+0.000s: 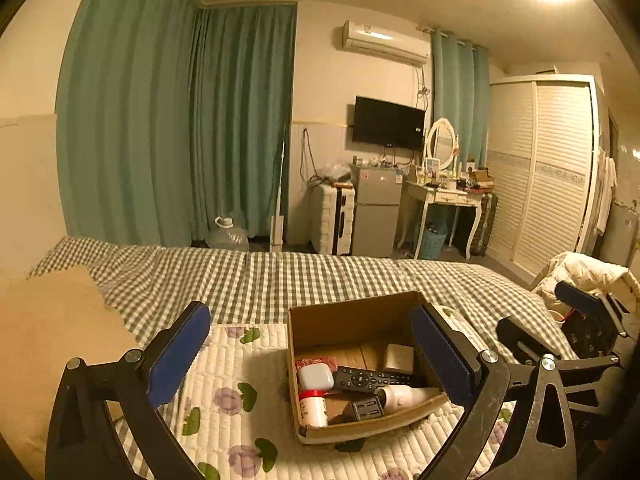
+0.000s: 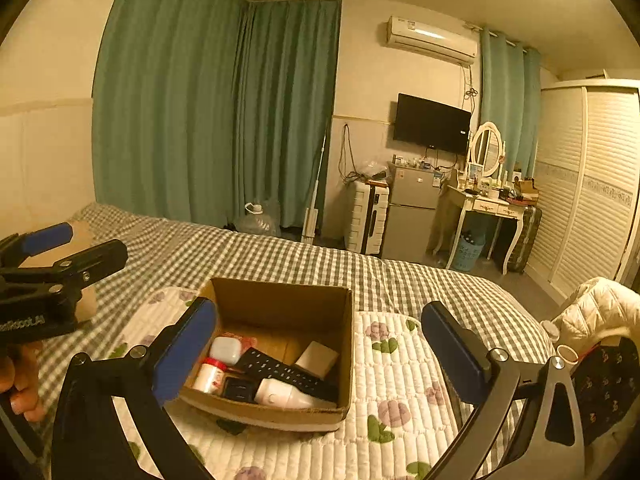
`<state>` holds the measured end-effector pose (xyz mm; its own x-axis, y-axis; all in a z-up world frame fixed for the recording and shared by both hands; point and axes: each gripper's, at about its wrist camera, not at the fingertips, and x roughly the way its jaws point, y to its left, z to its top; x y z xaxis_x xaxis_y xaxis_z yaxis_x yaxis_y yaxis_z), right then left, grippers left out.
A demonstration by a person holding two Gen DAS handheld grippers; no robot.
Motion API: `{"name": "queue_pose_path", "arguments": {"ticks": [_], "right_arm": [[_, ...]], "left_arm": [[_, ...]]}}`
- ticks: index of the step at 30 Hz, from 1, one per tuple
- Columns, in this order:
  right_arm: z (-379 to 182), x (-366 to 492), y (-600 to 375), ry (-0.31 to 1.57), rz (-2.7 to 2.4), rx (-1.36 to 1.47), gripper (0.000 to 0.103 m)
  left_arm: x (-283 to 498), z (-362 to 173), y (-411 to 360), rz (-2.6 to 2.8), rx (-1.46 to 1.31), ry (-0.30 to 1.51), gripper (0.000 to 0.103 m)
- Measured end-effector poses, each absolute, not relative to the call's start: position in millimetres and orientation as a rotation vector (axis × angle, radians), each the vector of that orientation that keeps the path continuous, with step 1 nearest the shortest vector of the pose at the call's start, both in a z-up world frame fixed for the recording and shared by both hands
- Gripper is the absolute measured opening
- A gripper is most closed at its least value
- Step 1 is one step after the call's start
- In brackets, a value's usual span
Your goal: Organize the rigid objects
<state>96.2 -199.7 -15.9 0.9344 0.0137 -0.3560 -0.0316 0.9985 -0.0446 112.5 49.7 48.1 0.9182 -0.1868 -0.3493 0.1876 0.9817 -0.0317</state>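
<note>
An open cardboard box (image 1: pixel 348 308) sits on a flowered quilted pad on the bed. Inside lie a black remote (image 1: pixel 372 380), a white rounded case (image 1: pixel 316 376), a red-capped white bottle (image 1: pixel 314 410), a white handheld device (image 1: pixel 408 396), a small beige box (image 1: pixel 399 358) and a black block (image 1: pixel 366 408). My left gripper (image 1: pixel 312 356) hangs above and before the box, open and empty. The right wrist view shows the same box (image 2: pixel 280 292) and remote (image 2: pixel 288 372) beneath my right gripper (image 2: pixel 320 354), also open and empty. Each gripper shows at the edge of the other's view.
The quilted pad (image 2: pixel 400 380) lies on a grey checked bedspread (image 1: pixel 260 280). A beige pillow (image 1: pixel 52 328) is at the left, a white puffy jacket (image 2: pixel 600 308) at the right. A person's hand (image 2: pixel 20 384) holds the left gripper's handle.
</note>
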Motion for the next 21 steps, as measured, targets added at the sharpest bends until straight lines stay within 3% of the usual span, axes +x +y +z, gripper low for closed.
{"name": "queue_pose_path", "arguments": {"ticks": [21], "right_arm": [[-32,22,-201,0.324,0.01,-0.016,0.103]], "left_arm": [[57,20,51,-0.162,0.023,0.299,0.103]]}}
